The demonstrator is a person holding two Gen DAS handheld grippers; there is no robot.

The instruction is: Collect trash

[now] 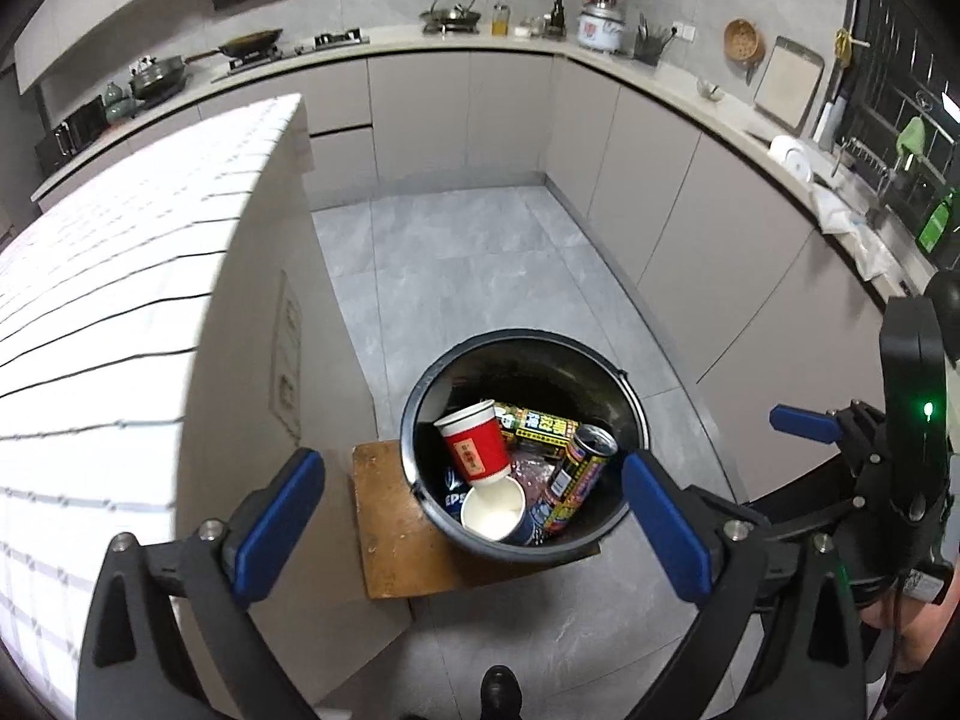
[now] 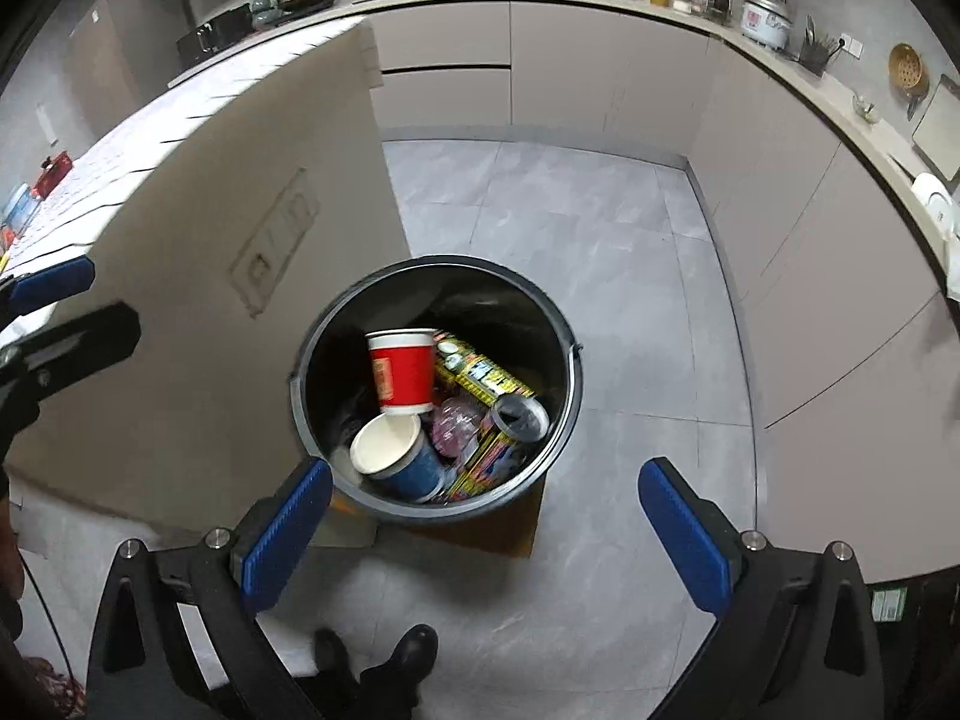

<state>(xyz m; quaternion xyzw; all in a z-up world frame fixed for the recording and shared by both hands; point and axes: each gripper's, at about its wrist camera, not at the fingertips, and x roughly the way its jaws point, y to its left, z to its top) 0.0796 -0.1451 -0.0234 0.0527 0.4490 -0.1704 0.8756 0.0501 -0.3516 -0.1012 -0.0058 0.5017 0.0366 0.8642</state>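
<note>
Bin (image 1: pixel 624 381) on board (image 1: pixel 390 528): red cup (image 1: pixel 474 444), cans, raised for dropping. Left tongs (image 1: pixel 474 528), right tongs (image 2: pixel 486 534): spread, empty.

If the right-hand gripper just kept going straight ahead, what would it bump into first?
Probably the trash in the round black bin below: the red paper cup lies nearest that line. The right gripper is open and empty; depth is unclear.

1 bin (image 2: pixel 564 420), 2 paper cups (image 2: pixel 402 369), 2 cans (image 2: pixel 522 417), 1 wooden board (image 1: pixel 390 516)
</note>
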